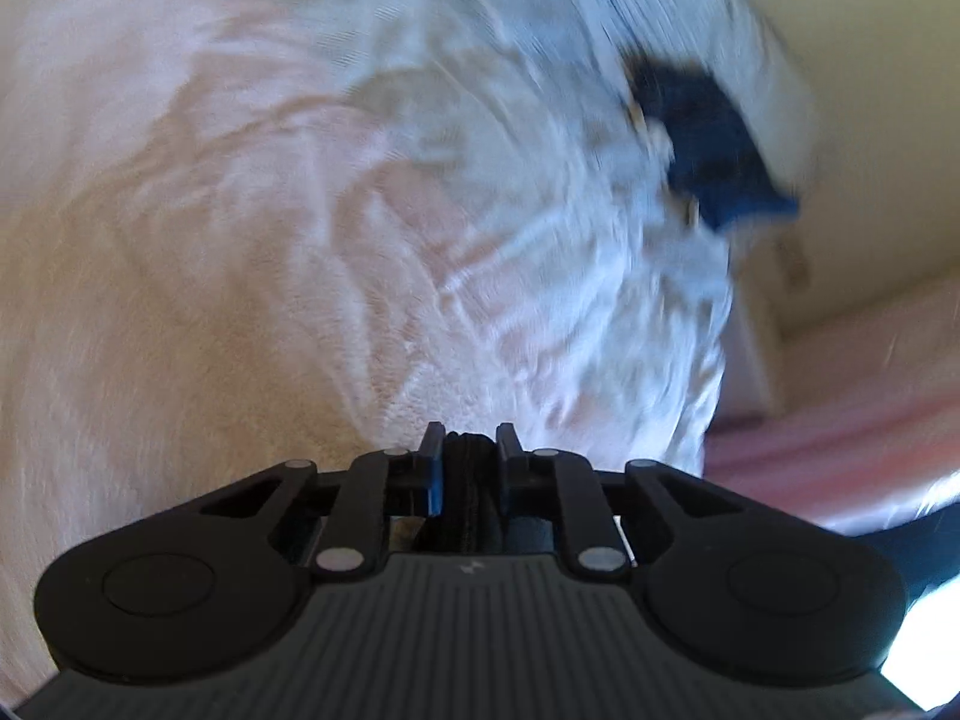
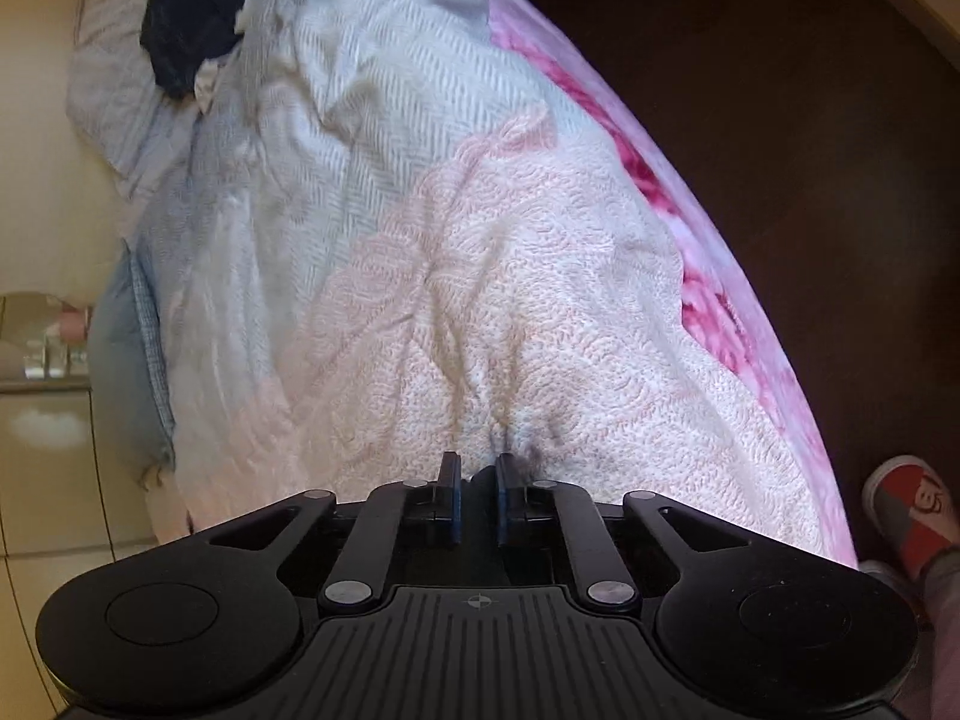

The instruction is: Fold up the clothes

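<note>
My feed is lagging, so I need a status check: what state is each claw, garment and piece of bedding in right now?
Left claw: shut on dark fabric; view motion-blurred.
Right claw: nearly closed, pinching the pink-white quilt.
Pink-white quilt: spread over the bed, puckered at the right claw.
Navy garment: crumpled, unfolded, at the far end.
Pink floral blanket: lying under the quilt along the bed edge.

Dark floor (image 2: 810, 150), cream wall (image 2: 36, 150).
</note>
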`<state>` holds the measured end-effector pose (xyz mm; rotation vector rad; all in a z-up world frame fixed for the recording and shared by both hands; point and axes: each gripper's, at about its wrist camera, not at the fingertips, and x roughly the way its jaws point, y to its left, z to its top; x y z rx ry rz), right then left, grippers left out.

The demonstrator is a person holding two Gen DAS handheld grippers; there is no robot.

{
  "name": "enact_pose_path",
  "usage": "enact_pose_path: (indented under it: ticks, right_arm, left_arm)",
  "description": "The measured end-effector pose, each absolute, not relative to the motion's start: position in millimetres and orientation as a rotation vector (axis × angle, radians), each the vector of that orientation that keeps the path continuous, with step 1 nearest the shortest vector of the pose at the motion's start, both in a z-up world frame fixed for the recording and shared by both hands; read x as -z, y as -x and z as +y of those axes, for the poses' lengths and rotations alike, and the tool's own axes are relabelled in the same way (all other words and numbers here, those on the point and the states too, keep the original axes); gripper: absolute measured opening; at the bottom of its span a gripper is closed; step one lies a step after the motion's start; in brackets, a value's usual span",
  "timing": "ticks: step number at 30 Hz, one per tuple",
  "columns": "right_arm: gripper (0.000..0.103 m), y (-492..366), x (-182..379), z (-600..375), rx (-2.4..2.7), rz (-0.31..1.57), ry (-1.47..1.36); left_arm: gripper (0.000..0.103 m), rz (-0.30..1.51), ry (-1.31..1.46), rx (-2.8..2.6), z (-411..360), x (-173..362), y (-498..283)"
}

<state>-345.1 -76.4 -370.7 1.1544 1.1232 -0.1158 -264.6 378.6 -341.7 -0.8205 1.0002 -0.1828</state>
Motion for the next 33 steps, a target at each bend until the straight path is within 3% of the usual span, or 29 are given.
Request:
enact_pose_path:
  ticks: [6,9,12,15,22,26,28,29,30,33]
  right_arm:
    - [0.007,353.4,377.0,-67.7,0.209,1.089,-1.199]
    - [0.01,348.6,372.8,-70.4,0.188,1.106,-1.174]
    - [0.015,346.8,351.3,-67.7,0.162,1.076,-1.001]
    - [0.02,350.8,315.5,-60.0,0.158,0.989,-0.707]
    - [0.021,382.7,278.2,-1.1,-0.004,0.927,-0.353]
    - [0.021,392.5,302.8,37.1,-0.065,0.946,-0.151]
    - [0.029,390.3,318.1,37.3,-0.055,0.955,-0.12]
    - [0.042,388.7,324.8,35.6,-0.05,0.958,-0.115]
    - [0.046,386.1,327.5,30.7,-0.05,0.961,-0.119]
    - [0.046,379.6,319.2,17.4,-0.043,0.976,-0.154]
  left_arm:
    - [0.013,0.946,1.115,-0.08,380.5,378.3,287.1]
    - [0.014,0.996,0.97,-0.03,372.2,361.9,270.3]
    - [0.017,0.99,0.499,0.068,350.4,325.6,260.5]
    - [0.013,0.873,-0.034,0.026,321.7,295.6,277.5]
    - [0.008,0.945,0.047,0.255,303.0,274.3,312.1]
    - [0.011,1.032,-0.082,0.213,283.1,308.7,307.5]
    - [0.016,1.069,-0.126,0.189,279.7,328.1,304.3]
    - [0.016,1.082,-0.126,0.183,281.3,335.7,302.5]
    - [0.016,1.084,-0.129,0.182,282.3,336.5,302.5]
    - [0.012,1.067,-0.172,0.138,284.3,326.8,307.0]
